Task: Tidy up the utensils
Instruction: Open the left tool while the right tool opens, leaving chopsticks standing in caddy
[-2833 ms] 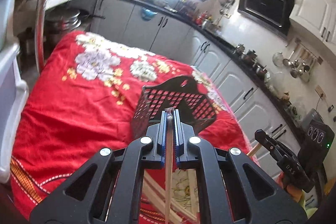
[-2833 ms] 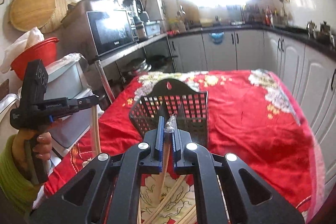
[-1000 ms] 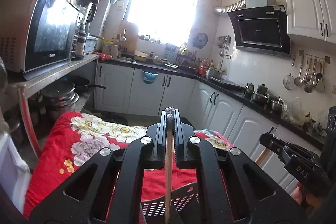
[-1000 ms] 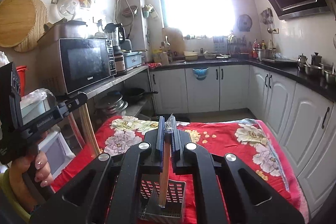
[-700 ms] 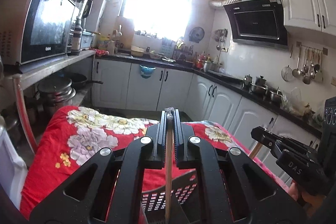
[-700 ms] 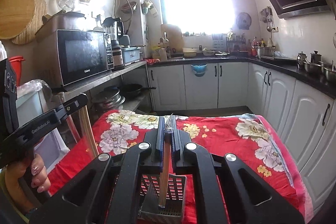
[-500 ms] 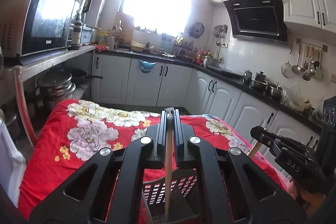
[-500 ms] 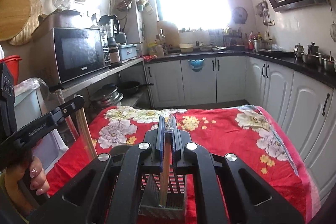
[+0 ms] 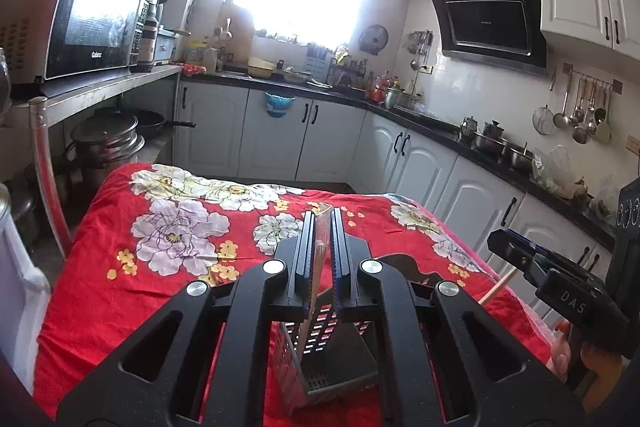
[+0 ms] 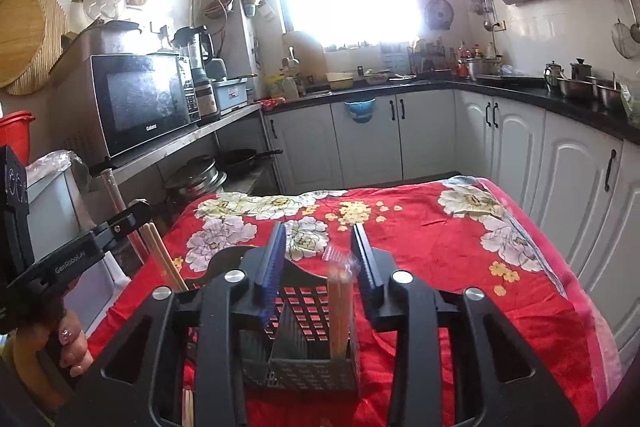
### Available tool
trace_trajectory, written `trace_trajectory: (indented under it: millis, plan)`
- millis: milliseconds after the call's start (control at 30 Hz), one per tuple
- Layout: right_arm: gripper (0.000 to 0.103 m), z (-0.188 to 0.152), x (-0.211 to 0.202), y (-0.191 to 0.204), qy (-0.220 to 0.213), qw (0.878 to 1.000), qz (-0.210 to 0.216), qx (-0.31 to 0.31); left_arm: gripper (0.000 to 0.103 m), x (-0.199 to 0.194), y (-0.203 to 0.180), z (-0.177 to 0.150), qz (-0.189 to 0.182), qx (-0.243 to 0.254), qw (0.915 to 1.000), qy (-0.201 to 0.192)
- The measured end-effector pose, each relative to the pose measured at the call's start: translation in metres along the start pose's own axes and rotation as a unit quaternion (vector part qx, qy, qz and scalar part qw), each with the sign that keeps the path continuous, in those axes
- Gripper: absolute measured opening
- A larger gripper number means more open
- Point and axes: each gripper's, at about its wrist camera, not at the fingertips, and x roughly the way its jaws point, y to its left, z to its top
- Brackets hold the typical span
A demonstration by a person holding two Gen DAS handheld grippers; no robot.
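Observation:
A black mesh utensil basket [image 10: 296,347] stands on the red floral cloth [image 10: 460,259], right under both grippers. My right gripper [image 10: 320,239] hangs over it and its jaws are opening. A wrapped pair of wooden chopsticks [image 10: 339,307] stands blurred between them, touching neither pad, its lower end inside the basket. In the left wrist view my left gripper [image 9: 322,223] is shut on another pair of chopsticks [image 9: 318,267], which slants down into the basket [image 9: 332,359]. The right wrist view shows that left gripper [image 10: 138,209] from the side, its chopsticks [image 10: 164,259] reaching the basket's left end.
Loose chopsticks [image 10: 187,407] lie on the cloth at the near edge. A metal shelf with a microwave [image 10: 140,99] and a white bin [image 10: 52,203] stand to the left. White cabinets [image 10: 560,163] run along the back and right. A hand [image 10: 74,343] holds the left gripper.
Both grippers have sunk toward the basket, which now shows larger below them. The right jaws have spread and let go of their chopsticks. The left grip is unchanged.

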Motion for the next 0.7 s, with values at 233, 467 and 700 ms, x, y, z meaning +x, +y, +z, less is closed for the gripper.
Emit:
trace_trajectory:
  millis: [233,467,700]
  plan:
    - [0.047,-0.004,-0.019,0.0,-0.004,1.0,-0.009,0.001,0.03,-0.009,0.001,-0.004,-0.002,-0.009,0.9998,0.017]
    - [0.059,-0.008,-0.039,0.003,-0.013,1.0,-0.012,-0.006,0.054,-0.029,0.004,-0.008,-0.006,-0.017,0.9997,0.017]
    - [0.069,-0.014,-0.062,0.007,-0.025,1.0,-0.012,-0.007,0.082,-0.054,0.005,-0.011,-0.009,-0.032,0.9994,0.003]
